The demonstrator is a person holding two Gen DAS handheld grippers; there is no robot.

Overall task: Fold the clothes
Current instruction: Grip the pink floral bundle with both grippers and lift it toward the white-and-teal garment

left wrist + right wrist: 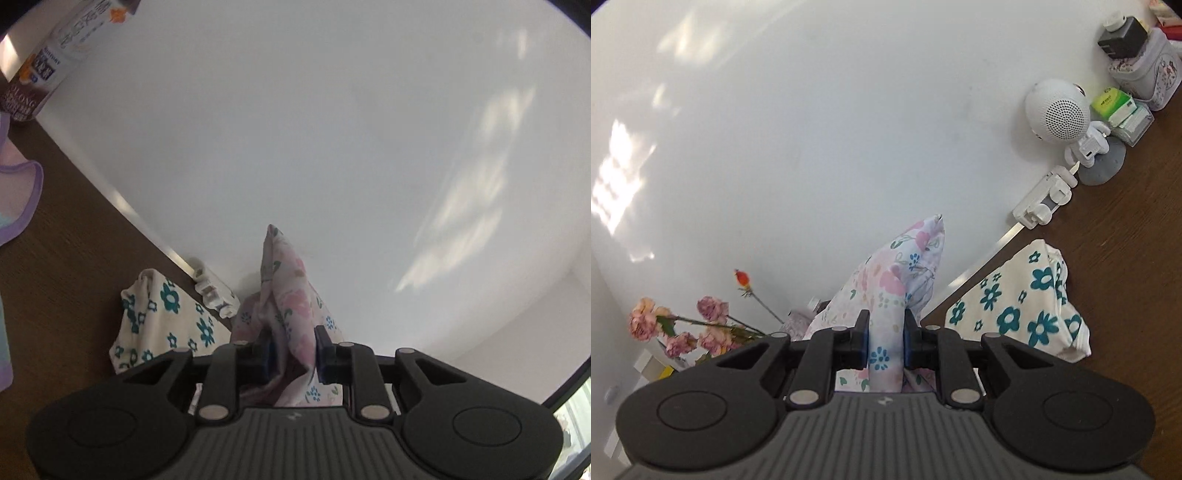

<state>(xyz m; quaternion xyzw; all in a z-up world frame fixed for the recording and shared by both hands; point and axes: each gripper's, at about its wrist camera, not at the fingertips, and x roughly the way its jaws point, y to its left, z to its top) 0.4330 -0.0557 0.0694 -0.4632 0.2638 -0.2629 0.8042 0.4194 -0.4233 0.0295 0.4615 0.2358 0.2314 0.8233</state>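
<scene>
A white garment with pink flowers (288,291) is lifted off the table toward the white wall. My left gripper (291,350) is shut on one corner of it, and the cloth sticks up in a point between the fingers. My right gripper (885,343) is shut on another corner of the same pink-flowered garment (897,273), which also peaks above the fingers. A cream garment with teal flowers (162,321) lies crumpled on the dark wooden table (66,280) by the wall, left of the left gripper and right of the right one (1015,302).
A drink carton (48,62) stands at the table's back edge and a purple-trimmed garment (18,199) lies at far left. A white robot-shaped speaker (1063,118), small boxes and a tin (1145,74) line the wall. Dried flowers (683,328) stand at left.
</scene>
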